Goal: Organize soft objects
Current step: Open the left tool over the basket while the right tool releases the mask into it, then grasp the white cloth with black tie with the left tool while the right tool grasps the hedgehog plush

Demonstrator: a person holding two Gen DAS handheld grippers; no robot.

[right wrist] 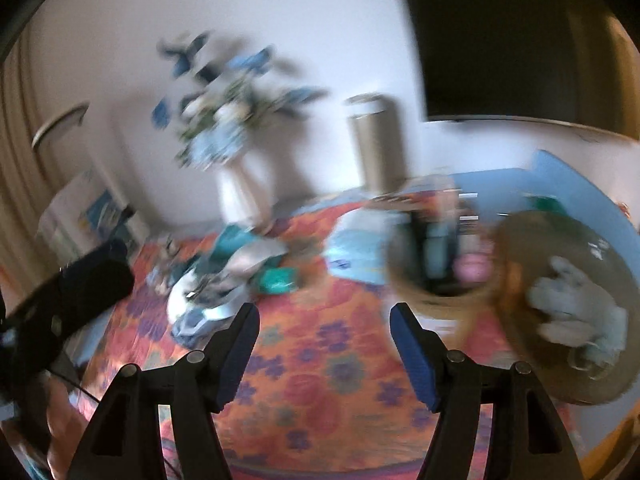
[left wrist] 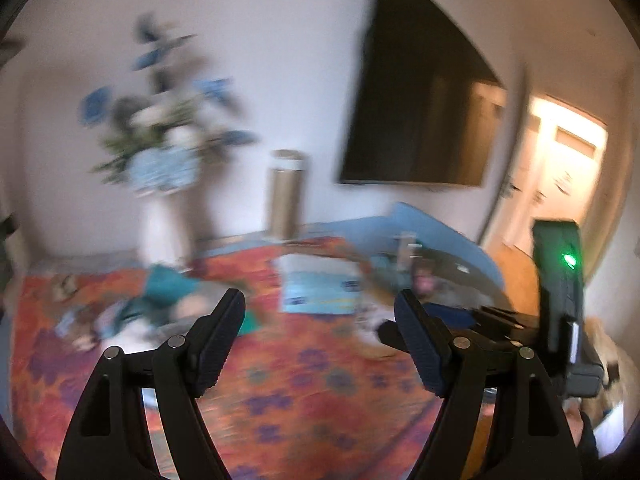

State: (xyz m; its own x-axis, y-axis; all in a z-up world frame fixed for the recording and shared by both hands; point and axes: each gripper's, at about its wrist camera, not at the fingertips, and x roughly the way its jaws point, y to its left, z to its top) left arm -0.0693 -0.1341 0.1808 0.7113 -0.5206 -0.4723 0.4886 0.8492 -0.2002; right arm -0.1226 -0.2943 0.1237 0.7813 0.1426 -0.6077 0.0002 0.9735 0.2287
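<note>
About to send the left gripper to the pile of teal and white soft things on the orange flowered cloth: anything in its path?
Nothing visible does. The left gripper is open and empty, and only bare orange flowered cloth lies before the blurred teal and white pile.

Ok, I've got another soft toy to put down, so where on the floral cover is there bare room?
The floral cover is bare in front of both grippers, between the clothes pile and the baskets. Crowded: the pile on the left, the baskets and blue packet on the right.

A white vase of blue flowers (left wrist: 160, 168) and a gold cylinder (left wrist: 286, 194) stand against the wall beside a dark screen (left wrist: 420, 108).
</note>
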